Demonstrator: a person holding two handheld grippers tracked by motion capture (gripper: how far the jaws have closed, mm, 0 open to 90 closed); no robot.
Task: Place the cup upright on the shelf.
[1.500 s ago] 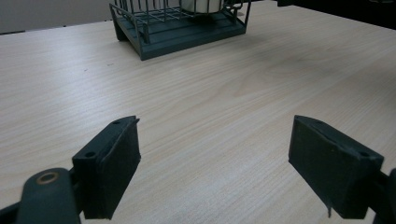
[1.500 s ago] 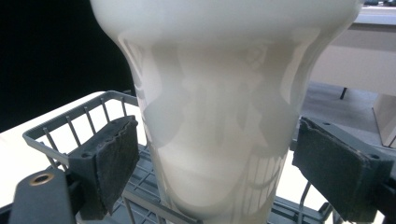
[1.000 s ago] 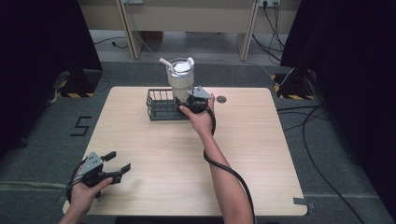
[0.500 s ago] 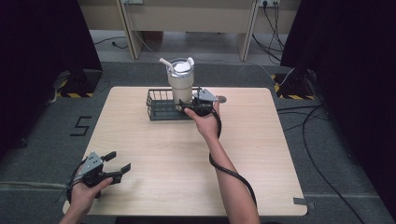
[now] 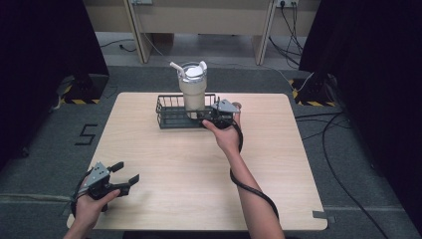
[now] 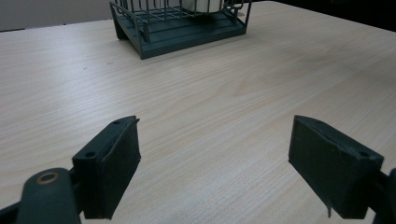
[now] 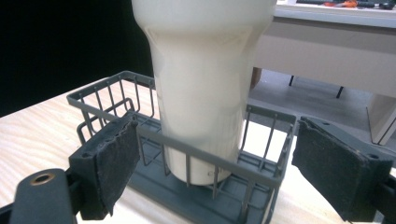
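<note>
Standing upright in the right end of the dark wire basket [image 5: 171, 115], near the middle of the table's far edge — a tall cream tumbler [image 5: 192, 92] with a lid and a straw. Likely rigid and smooth plastic, so rather slippery, and top-heavy if filled; whether filled, cannot tell. Narrower at the base, wider above, so best taken at the waist just over the basket rim, where the pads can sit flat on both sides. Right gripper [image 5: 208, 118] at the basket's right end, jaws spread wide on either side of the tumbler [image 7: 201, 93], holding nothing, not touching it yet. In the way — the basket's front wall of thin bars [image 7: 210, 161] stands between the pads and the lower body of the tumbler, so a low grasp probably catches wire. Left gripper [image 5: 124, 178] resting near the table's near left corner, jaws wide open and empty, well apart from the basket [image 6: 180, 23]. A small dark round thing [image 5: 237, 105] lying just right of the basket, too small to identify.
</note>
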